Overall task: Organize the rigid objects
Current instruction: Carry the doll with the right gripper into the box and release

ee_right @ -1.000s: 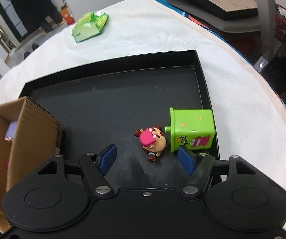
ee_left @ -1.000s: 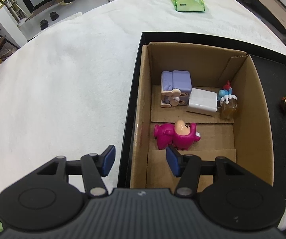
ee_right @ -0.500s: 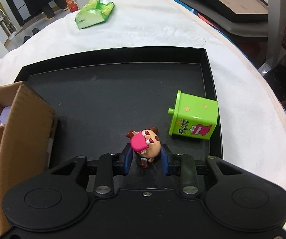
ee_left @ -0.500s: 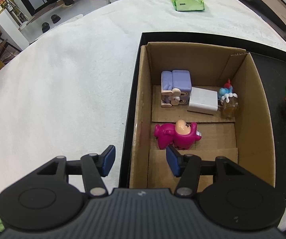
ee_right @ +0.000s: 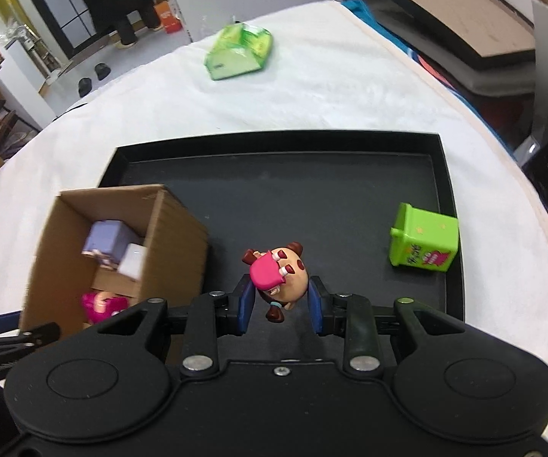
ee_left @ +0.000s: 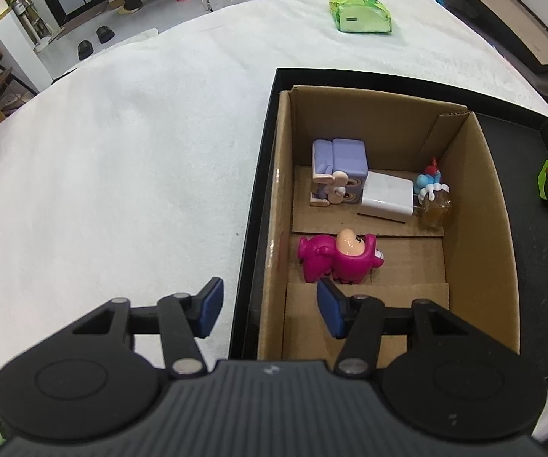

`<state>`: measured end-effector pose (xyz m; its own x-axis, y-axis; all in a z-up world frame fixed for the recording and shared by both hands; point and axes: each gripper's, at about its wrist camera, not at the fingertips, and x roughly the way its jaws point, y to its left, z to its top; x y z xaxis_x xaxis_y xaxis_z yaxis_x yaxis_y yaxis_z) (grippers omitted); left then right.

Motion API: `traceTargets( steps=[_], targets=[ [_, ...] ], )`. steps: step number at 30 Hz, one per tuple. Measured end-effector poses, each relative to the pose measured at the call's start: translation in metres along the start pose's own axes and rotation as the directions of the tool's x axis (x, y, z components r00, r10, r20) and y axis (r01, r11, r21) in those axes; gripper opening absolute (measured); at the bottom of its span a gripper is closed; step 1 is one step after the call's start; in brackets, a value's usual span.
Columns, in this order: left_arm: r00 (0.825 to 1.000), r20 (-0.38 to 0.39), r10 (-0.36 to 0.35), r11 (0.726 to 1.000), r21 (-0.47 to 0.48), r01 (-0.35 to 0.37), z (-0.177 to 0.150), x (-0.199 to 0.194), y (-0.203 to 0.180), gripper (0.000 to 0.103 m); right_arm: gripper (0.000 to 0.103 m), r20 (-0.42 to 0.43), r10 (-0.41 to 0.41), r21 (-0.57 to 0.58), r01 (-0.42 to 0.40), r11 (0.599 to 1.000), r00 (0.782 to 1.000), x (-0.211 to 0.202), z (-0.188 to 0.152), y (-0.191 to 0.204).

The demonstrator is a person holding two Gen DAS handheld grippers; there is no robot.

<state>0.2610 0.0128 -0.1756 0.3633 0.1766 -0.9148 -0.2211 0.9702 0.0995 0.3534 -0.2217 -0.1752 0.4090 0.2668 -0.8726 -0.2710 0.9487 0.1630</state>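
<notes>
My right gripper (ee_right: 279,306) is shut on a small figurine with a pink cap (ee_right: 279,276) and holds it above the black tray (ee_right: 312,198), just right of the cardboard box (ee_right: 175,243). A green toy bin (ee_right: 422,242) lies on its side in the tray at the right. My left gripper (ee_left: 270,310) is open and empty, straddling the box's near left wall (ee_left: 274,228). Inside the box lie a magenta figure (ee_left: 337,257), a purple block toy (ee_left: 340,169), a white block (ee_left: 386,198) and a small jar (ee_left: 434,205).
The tray sits on a white cloth-covered table (ee_left: 121,152). A green packet (ee_left: 359,15) lies at the table's far side; it also shows in the right wrist view (ee_right: 237,51). Framed boards (ee_right: 457,26) stand beyond the table's right edge.
My right gripper closed on the pink-capped figurine, lifted it off the tray and carried it left toward the box. The left gripper has stayed put.
</notes>
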Motion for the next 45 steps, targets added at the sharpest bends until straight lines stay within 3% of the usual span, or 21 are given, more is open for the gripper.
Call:
traceTargets(
  steps=[3, 5, 10, 28, 45],
  targets=[
    [1.0, 0.004, -0.015, 1.0, 0.0, 0.015, -0.001, 0.0, 0.003, 0.042, 0.029, 0.008, 0.003, -0.015, -0.003, 1.0, 1.0, -0.008, 0.004, 0.013],
    [1.0, -0.005, -0.018, 1.0, -0.001, 0.018, -0.002, 0.001, 0.004, 0.028, 0.029, 0.013, 0.005, -0.022, -0.005, 1.0, 1.0, -0.011, 0.007, 0.02],
    [0.997, -0.046, -0.069, 0.997, -0.038, 0.067, -0.002, 0.009, 0.013, 0.01, 0.029, -0.012, 0.042, -0.001, -0.042, 0.999, 0.999, -0.017, 0.012, 0.038],
    [0.988, -0.033, -0.154, 0.986, -0.07, 0.151, -0.003, 0.01, 0.026, 0.009, 0.029, -0.086, 0.039, -0.101, -0.047, 0.994, 0.996, -0.004, 0.01, 0.118],
    [0.979, -0.023, -0.201, 0.977, -0.082, 0.199, -0.004, 0.01, 0.034, 0.01, 0.033, -0.151, -0.063, -0.185, 0.034, 0.982, 0.986, 0.03, -0.002, 0.151]
  ],
)
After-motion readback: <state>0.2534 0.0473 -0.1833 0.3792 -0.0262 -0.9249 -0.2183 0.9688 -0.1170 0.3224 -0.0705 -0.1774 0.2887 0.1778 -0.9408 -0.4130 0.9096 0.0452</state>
